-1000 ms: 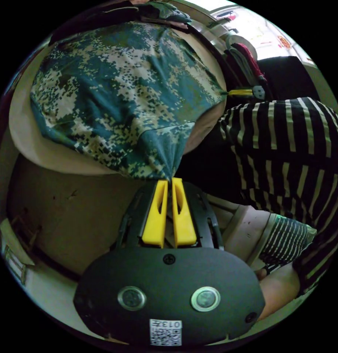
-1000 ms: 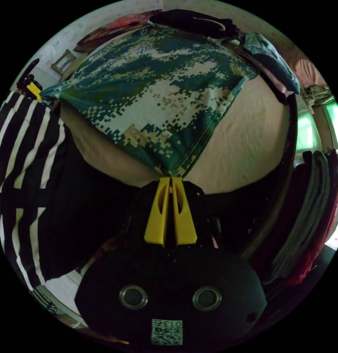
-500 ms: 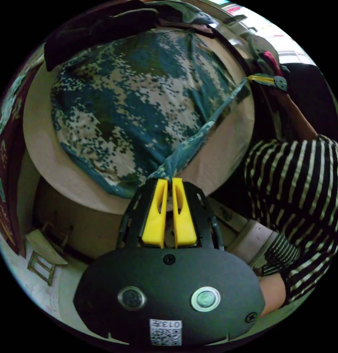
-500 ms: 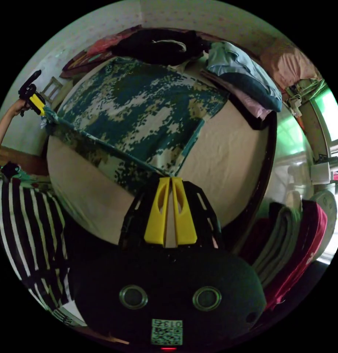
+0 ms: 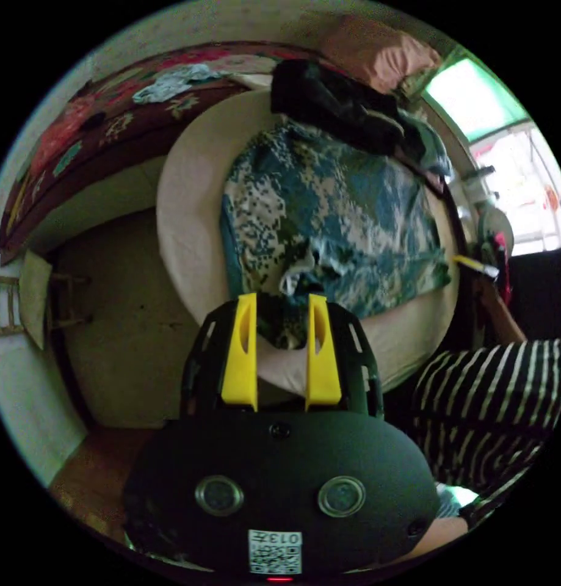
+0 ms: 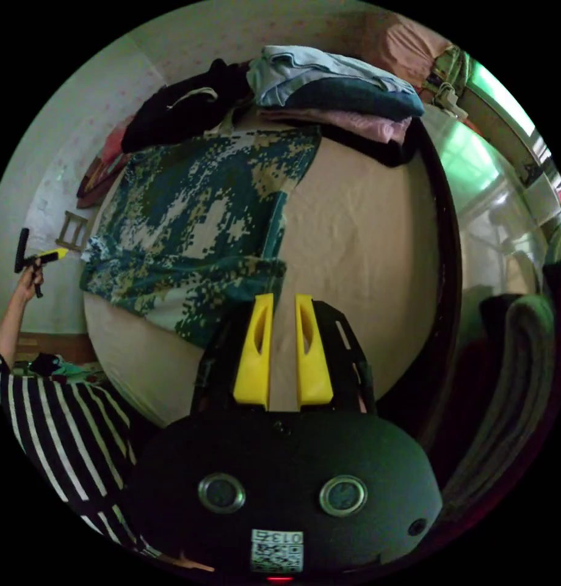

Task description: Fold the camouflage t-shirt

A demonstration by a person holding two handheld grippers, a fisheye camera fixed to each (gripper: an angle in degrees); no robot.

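The camouflage t-shirt (image 5: 347,226) lies flat on a round beige table (image 5: 185,207), one edge doubled over onto itself in a rumpled band nearest me. My left gripper (image 5: 281,302) is open just above that folded edge, holding nothing. In the right gripper view the shirt (image 6: 195,213) covers the table's (image 6: 365,244) left half. My right gripper (image 6: 284,300) is open beside the shirt's folded corner, with bare tabletop between its jaws. The right gripper (image 5: 472,264) also shows at the far table edge in the left gripper view. The left gripper (image 6: 39,257) also shows in a raised hand.
A black garment (image 6: 176,113) and a folded stack of blue, teal and pink clothes (image 6: 335,91) sit at the table's far side. A person in a striped top (image 6: 60,415) stands at the near edge. More folded clothes (image 6: 524,366) hang at the right.
Both grippers have let go of the shirt edge they held taut between them, and their jaws have opened. That edge now lies folded over on the shirt. Both cameras have swung.
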